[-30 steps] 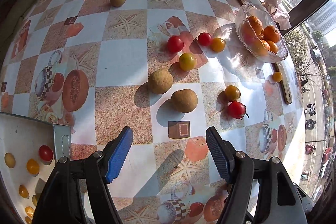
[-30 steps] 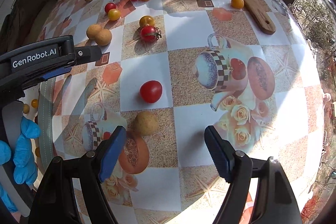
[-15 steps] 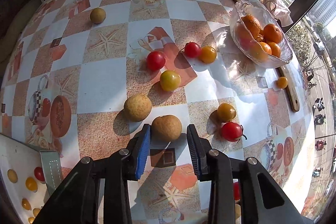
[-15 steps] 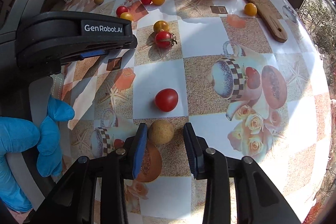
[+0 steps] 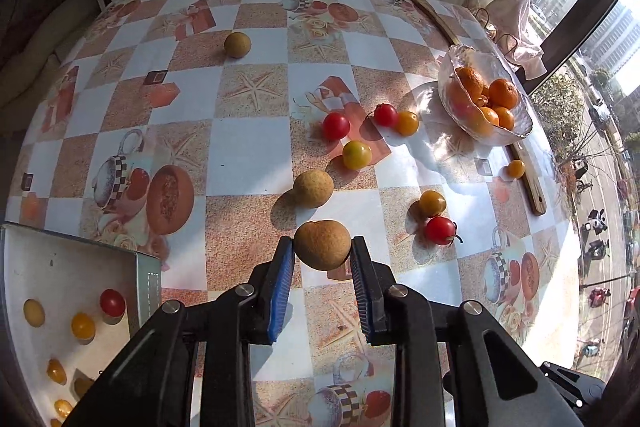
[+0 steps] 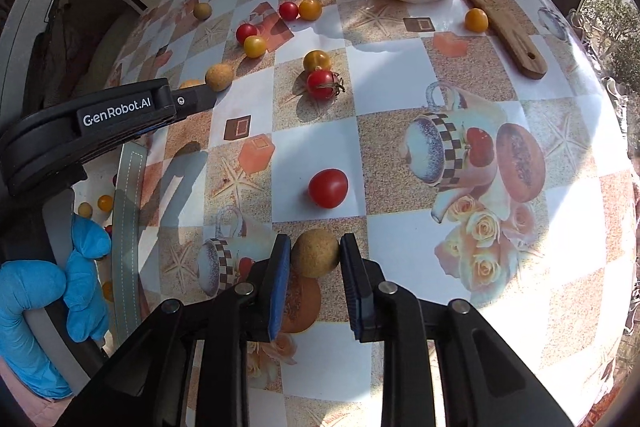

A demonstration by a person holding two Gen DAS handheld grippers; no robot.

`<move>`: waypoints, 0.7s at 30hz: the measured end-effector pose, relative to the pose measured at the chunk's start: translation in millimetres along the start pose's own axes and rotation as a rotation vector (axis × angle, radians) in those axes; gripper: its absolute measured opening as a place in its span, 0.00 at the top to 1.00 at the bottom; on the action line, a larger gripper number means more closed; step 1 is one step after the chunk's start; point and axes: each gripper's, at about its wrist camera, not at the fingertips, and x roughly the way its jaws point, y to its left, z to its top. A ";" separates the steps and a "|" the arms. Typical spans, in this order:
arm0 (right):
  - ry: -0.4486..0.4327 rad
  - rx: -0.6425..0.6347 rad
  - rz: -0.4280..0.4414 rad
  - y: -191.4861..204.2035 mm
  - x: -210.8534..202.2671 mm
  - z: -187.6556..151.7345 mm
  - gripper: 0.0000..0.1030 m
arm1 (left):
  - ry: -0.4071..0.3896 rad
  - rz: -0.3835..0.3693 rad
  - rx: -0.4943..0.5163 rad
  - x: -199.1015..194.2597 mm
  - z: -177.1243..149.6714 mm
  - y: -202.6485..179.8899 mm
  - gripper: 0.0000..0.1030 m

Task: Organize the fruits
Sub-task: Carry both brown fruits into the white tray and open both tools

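The left gripper (image 5: 322,254) is clamping a brown round fruit (image 5: 322,245) between its blue pads (image 5: 285,267); the last of the closing is still finishing on the right gripper (image 6: 314,253), whose pads are pressing a second brown fruit (image 6: 315,253) from both sides. In the left wrist view the held fruit is sitting at the centre, with another brown fruit (image 5: 313,188) just beyond it toward 12 o'clock and a third (image 5: 237,44) far off at 11 o'clock. A red cherry tomato (image 5: 440,230) and a yellow one (image 5: 432,203) are lying together at 3 o'clock, touching or nearly so. The glass bowl (image 5: 448,95) of oranges is standing at 2 o'clock beside a long wooden utensil (image 5: 528,183). A white tray (image 5: 64,259) at 8 o'clock is holding small red and yellow tomatoes. In the right wrist view a red tomato (image 6: 328,187) is lying just past the gripped fruit toward 12 o'clock, and a blue-gloved hand (image 6: 52,303) is showing at 8 o'clock on the patterned tablecloth's (image 6: 400,131) edge.
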 end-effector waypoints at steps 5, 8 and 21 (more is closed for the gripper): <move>-0.003 -0.030 0.000 10.8 -6.3 3.0 0.73 | -0.025 0.004 -0.029 -27.0 -14.6 19.4 0.71; -0.007 -0.048 0.009 22.0 -10.3 5.0 0.73 | -0.039 0.020 -0.044 -42.4 -23.5 34.2 0.71; 0.015 -0.210 0.102 121.1 0.0 15.5 0.73 | -0.058 0.189 -0.189 -94.5 -79.3 149.8 0.71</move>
